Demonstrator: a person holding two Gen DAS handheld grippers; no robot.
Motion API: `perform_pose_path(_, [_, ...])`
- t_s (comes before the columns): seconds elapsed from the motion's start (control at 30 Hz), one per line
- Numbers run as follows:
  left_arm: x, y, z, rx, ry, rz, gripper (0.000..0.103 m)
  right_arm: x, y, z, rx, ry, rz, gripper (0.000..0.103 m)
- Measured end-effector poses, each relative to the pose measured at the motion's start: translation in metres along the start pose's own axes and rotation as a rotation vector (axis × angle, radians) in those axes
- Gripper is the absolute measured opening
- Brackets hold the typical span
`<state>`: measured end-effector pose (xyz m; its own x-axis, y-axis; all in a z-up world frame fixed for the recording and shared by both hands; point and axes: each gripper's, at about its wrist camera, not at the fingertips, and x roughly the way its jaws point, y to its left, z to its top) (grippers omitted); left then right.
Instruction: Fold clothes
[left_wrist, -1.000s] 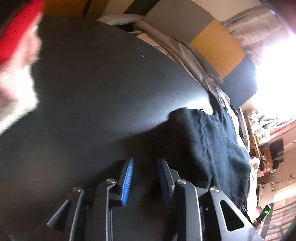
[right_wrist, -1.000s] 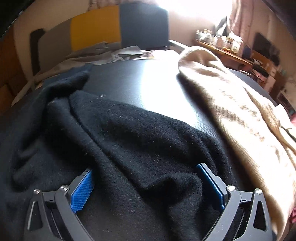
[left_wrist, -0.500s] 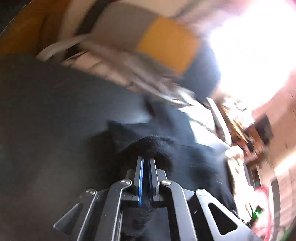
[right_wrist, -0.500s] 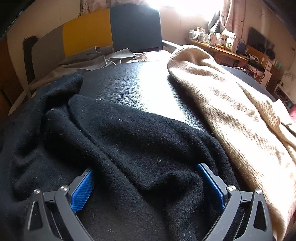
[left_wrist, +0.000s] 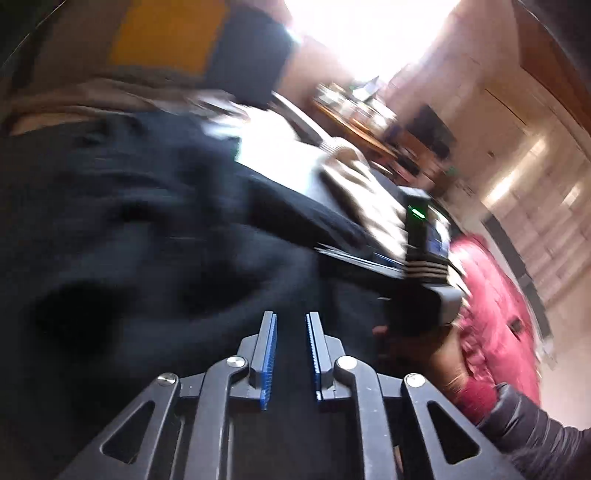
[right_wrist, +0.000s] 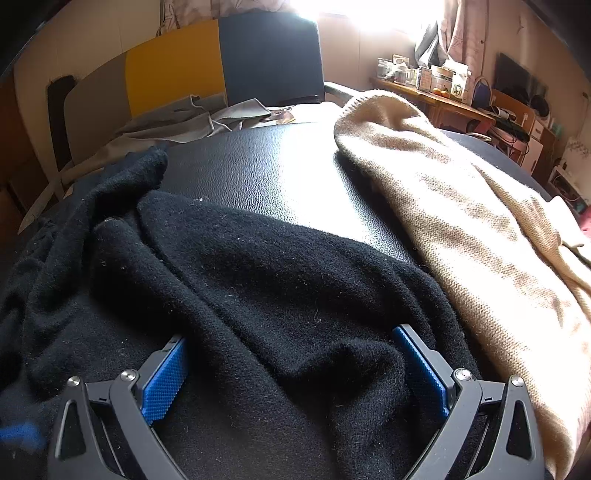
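Right tongs (right_wrist: 291, 369) gape over black sweater (right_wrist: 258, 295); bare tabletop (right_wrist: 266, 173) beyond.

Black sweater (left_wrist: 155, 236) motion-blurred across the left wrist view.

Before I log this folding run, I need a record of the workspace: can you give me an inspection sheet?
Surface: black leather-look tabletop, bare in the middle.
Job's things: black sweater crumpled at the near side; beige knit sweater lying to its right.
Clutter: grey garment at the far edge.
Grippers: left gripper jaws slightly apart, just been opening, nothing between the pads; right gripper wide open over a sweater fold.
Cables: nothing seen on the table.
Surroundings: yellow and dark panels; cluttered wooden shelf; bright window.
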<state>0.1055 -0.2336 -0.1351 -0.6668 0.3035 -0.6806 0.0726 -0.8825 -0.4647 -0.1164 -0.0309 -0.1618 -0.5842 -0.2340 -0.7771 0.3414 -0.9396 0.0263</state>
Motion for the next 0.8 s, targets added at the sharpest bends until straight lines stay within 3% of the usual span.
perform_pose_path(0.1, [-0.043, 0.067, -0.009, -0.182, -0.054, 0.111, 0.024, -0.001, -0.001, 0.0, 0.0, -0.002, 0.001, 0.103])
perform_pose_path(0.17, [-0.06, 0.116, -0.015, -0.359, -0.055, 0.13, 0.029, -0.001, -0.002, 0.0, 0.003, -0.003, 0.004, 0.103])
perform_pose_path(0.27, [-0.07, 0.174, -0.031, -0.666, -0.059, -0.053, 0.037, -0.001, -0.001, 0.0, -0.003, -0.002, -0.004, 0.103])
perform_pose_path(0.37, [-0.07, 0.195, -0.038, -0.814, -0.113, -0.174, 0.04, -0.001, 0.001, 0.0, -0.01, 0.0, -0.015, 0.103])
perform_pose_path(0.53, [-0.026, 0.187, -0.026, -0.94, -0.045, -0.327, 0.04, -0.001, 0.001, 0.001, -0.013, 0.004, -0.019, 0.103])
perform_pose_path(0.8, [0.007, 0.192, -0.006, -1.133, -0.13, -0.363, 0.04, 0.0, -0.001, 0.002, -0.008, 0.002, -0.01, 0.103])
